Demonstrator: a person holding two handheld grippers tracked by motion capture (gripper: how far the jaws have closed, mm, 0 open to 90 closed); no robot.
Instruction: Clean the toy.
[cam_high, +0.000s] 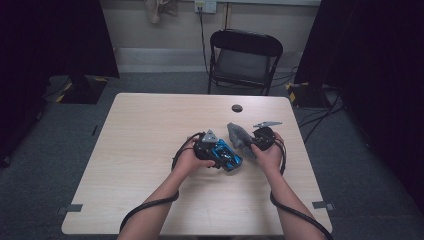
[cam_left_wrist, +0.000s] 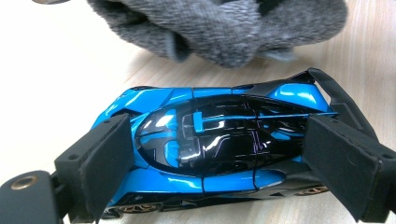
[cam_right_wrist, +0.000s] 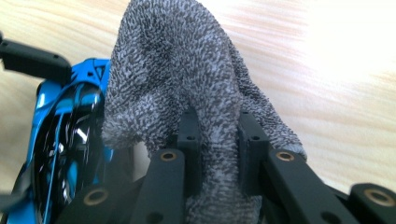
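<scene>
On the table (cam_high: 150, 150), the left gripper (cam_left_wrist: 215, 154) clamps a blue toy car (cam_left_wrist: 210, 140) while the right gripper (cam_right_wrist: 217, 140) pinches a grey cloth (cam_right_wrist: 177, 70).

a recording room or lab: dark curtains (cam_high: 60, 35) hang on both sides, cables (cam_high: 320, 117) trail over grey carpet, a folding chair (cam_high: 243, 60) faces a plain wooden bench (cam_high: 145, 150), tape marks (cam_high: 70, 208) its corners.
</scene>
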